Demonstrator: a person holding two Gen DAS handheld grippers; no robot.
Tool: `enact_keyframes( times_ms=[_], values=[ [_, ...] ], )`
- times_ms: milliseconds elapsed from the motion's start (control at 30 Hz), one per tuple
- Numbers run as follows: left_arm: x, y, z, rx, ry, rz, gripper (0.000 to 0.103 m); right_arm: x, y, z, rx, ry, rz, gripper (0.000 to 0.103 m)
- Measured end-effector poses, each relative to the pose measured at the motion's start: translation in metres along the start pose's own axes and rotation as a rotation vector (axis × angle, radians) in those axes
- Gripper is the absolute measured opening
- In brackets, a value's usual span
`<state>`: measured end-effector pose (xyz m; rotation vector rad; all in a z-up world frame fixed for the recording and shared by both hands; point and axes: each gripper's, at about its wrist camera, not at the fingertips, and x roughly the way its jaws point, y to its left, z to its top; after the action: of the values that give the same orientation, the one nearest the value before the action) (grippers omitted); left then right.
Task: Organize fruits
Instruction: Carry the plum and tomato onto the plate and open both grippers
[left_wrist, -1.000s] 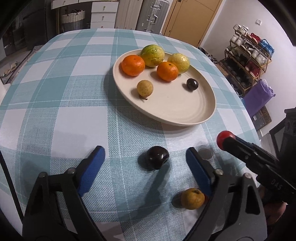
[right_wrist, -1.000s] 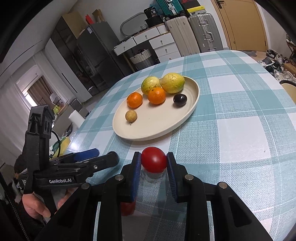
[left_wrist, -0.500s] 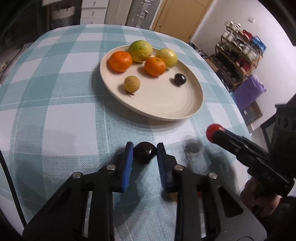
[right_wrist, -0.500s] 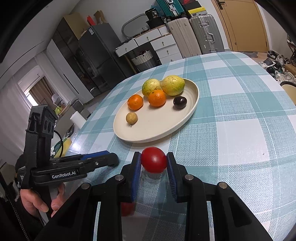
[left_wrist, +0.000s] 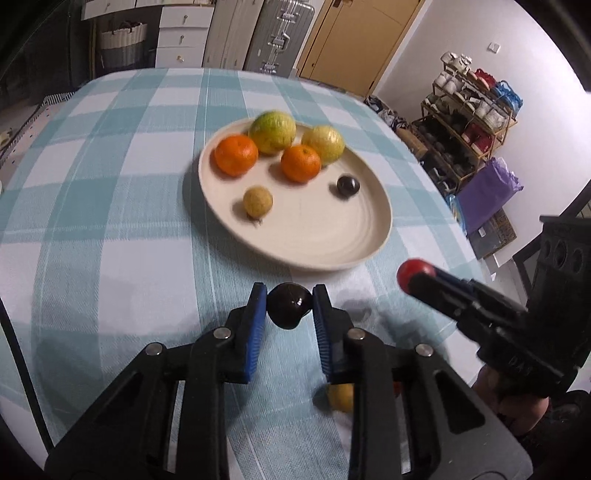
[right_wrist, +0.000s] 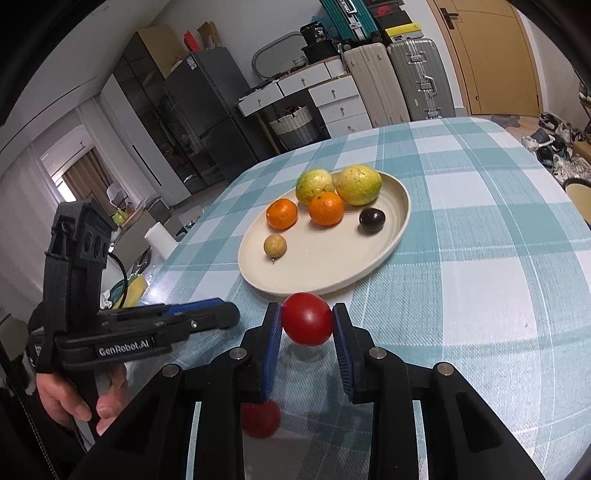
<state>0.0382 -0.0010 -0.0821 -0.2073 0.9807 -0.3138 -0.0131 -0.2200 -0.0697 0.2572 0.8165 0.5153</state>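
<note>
Left claw: the left gripper (left_wrist: 289, 308) is clenched on a dark round fruit (left_wrist: 289, 305), blue pads pressing it from both sides, just near of the plate rim.
Right claw: the right gripper (right_wrist: 307, 325) is clenched on a red fruit (right_wrist: 307, 318), which looks lifted a little clear of the cloth, its shadow lying below it.
Where the fruit goes: the cream plate (right_wrist: 400, 218) sits just far of both claws on the checked tablecloth (right_wrist: 491, 295); its near half is bare.
Already on the plate: two oranges (left_wrist: 236, 154), two green-yellow fruits at the far side (left_wrist: 273, 132), a small tan fruit (left_wrist: 258, 201) and a small dark fruit (left_wrist: 348, 185).
Left on the cloth: a yellow fruit (left_wrist: 340, 397) lies near, half hidden behind the left claw's right finger; a second red fruit (right_wrist: 260, 419) lies under the right claw.
Doing it well: probably lift each fruit above the rim before going far, then lower it onto the bare near half.
Watch for: round fruit rolls, so release low and away from the pile; keep the two claws apart, since they converge on one plate.
Grip: hold firm but no harder, as soft fruit may bruise.
</note>
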Motion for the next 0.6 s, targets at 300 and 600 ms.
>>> enact_keyframes(
  times_ms=[300, 600],
  values=[
    [-0.008, 0.005, 0.046, 0.002, -0.055, -0.013, 0.022, 0.011, 0.003, 0.02, -0.021, 0.0, 0.003, 0.028],
    [0.018, 0.004, 0.086, 0.005, -0.048, -0.03, 0.022, 0.029, 0.002, 0.043, -0.036, 0.007, -0.008, 0.028]
  ],
)
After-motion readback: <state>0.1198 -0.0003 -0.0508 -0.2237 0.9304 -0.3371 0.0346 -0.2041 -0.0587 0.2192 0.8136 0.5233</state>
